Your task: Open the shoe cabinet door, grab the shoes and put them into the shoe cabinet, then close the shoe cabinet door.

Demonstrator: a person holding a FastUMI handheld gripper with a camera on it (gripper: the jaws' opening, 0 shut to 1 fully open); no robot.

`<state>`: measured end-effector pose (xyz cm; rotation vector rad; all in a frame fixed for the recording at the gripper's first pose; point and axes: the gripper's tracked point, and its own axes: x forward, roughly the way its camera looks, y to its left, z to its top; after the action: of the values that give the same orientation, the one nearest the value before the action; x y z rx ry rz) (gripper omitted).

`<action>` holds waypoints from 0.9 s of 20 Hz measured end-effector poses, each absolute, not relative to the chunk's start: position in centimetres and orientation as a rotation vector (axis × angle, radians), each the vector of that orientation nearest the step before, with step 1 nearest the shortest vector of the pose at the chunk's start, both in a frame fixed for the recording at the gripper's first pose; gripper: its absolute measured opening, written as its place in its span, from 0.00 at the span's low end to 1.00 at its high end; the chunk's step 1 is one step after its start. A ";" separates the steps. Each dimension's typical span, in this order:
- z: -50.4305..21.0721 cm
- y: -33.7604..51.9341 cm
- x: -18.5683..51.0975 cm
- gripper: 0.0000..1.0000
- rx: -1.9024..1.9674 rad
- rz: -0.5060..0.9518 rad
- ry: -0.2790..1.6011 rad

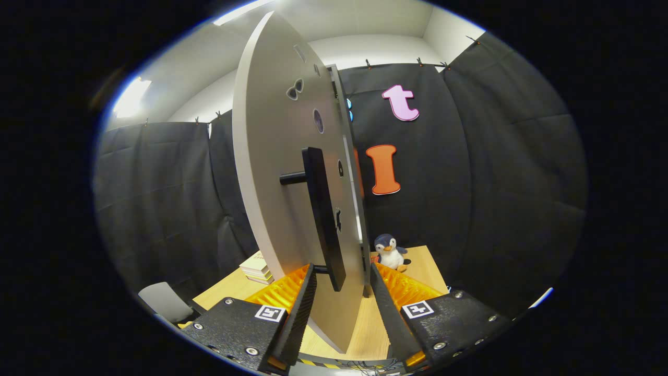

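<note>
Here, gripper (342, 282) level, spread wide astride the cabinet door's (276, 172) handle (323, 219), unclamped.

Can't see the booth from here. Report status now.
Hand-held gripper open, fingers straddling the cabinet door edge-on. Door handle between the fingers, not clamped. Toy penguin and books on table beyond.

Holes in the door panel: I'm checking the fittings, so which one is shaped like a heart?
The upper cutout on the cabinet door, well above the handle between the claw's fingers; the other holes are round or slot-like.

Matt grey door (271, 156); wooden table (428, 269); plush penguin (390, 250).
</note>
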<state>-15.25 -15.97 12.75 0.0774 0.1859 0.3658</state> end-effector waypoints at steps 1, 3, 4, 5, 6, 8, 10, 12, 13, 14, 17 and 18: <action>12.6 -15.4 -15.3 0.67 0.072 0.376 0.187; 12.8 -15.1 -15.3 0.67 0.064 0.387 0.181; 12.7 -14.8 -15.3 0.67 0.062 0.392 0.177; 12.7 -14.5 -15.4 0.67 0.061 0.398 0.179; 12.5 -14.2 -15.4 0.67 0.065 0.404 0.181; 12.4 -13.8 -15.7 0.67 0.072 0.419 0.185; 12.3 -13.1 -15.7 0.67 0.073 0.436 0.185; 12.3 -12.3 -15.8 0.67 0.079 0.456 0.184; 12.1 -11.8 -15.8 0.67 0.082 0.468 0.187; 12.2 -11.3 -15.7 0.67 0.080 0.481 0.186; 12.2 -9.7 -15.4 0.67 0.065 0.514 0.180; 12.2 -9.3 -15.2 0.67 0.063 0.528 0.181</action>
<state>-15.22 -9.27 12.21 0.0627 0.1806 0.5281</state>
